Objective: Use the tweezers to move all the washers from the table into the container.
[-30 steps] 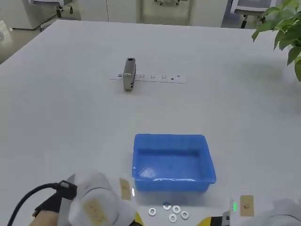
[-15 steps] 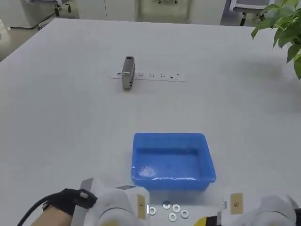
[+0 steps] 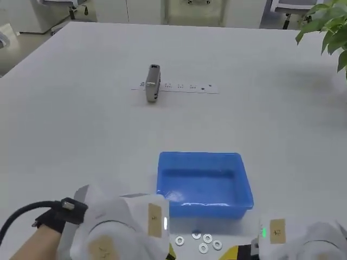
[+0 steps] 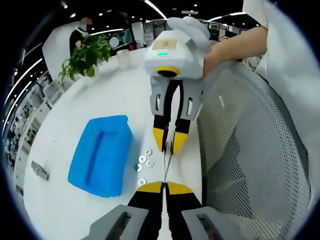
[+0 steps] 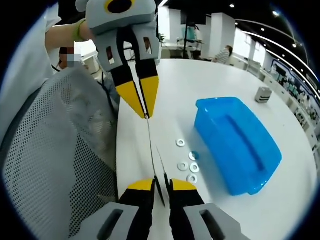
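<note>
At near table edge, left tongs and right tongs face tip to tip, both clenched on thin tweezers stretched between them. Five washers lie on table just beside blue container, by its near wall

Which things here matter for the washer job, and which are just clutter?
For the job:
- tweezers, gripped by the left gripper and the right gripper
- five washers on the table
- blue container

Lying about:
- grey metal block
- printed strip
- plant
- mesh chair
</note>
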The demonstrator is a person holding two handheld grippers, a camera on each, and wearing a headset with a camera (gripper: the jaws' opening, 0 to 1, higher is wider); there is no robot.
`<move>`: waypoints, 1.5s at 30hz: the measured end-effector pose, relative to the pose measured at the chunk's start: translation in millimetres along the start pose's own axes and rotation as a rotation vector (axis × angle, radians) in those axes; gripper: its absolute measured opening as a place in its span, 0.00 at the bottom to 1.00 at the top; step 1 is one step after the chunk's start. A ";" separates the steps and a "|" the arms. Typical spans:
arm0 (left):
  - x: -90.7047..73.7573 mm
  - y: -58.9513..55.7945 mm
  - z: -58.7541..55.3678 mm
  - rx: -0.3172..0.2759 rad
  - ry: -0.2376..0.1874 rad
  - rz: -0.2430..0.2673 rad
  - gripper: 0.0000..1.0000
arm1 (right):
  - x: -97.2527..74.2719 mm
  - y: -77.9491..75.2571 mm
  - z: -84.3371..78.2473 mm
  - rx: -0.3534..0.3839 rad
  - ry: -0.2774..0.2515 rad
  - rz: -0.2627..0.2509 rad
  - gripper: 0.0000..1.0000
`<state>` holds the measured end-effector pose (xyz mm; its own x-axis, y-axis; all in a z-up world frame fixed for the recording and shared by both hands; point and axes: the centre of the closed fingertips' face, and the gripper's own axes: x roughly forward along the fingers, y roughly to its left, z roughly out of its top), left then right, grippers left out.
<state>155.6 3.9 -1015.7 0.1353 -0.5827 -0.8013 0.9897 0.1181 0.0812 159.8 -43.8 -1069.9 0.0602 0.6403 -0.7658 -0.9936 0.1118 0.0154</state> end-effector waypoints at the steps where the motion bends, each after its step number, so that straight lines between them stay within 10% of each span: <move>1: -3.9 -0.1 6.1 0.003 -0.016 0.003 0.00 | -0.4 -0.1 1.4 -0.008 -0.005 -0.001 0.07; 12: -27.9 7.9 35.8 0.035 -0.078 0.024 0.00 | 4.1 -3.1 28.0 0.006 -0.101 -0.002 0.06; 25: -43.8 34.4 30.0 0.044 -0.045 0.081 0.00 | 22.9 -22.0 64.2 0.047 -0.205 0.015 0.07; 45: -35.6 41.8 27.9 0.063 -0.018 0.073 0.00 | 34.3 -25.8 66.3 0.081 -0.207 0.006 0.07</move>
<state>193.4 7.2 -967.1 0.2070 -0.5887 -0.7814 0.9782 0.1100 0.1763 193.7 25.7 -1053.9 0.0807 0.7826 -0.6172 -0.9837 0.1624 0.0773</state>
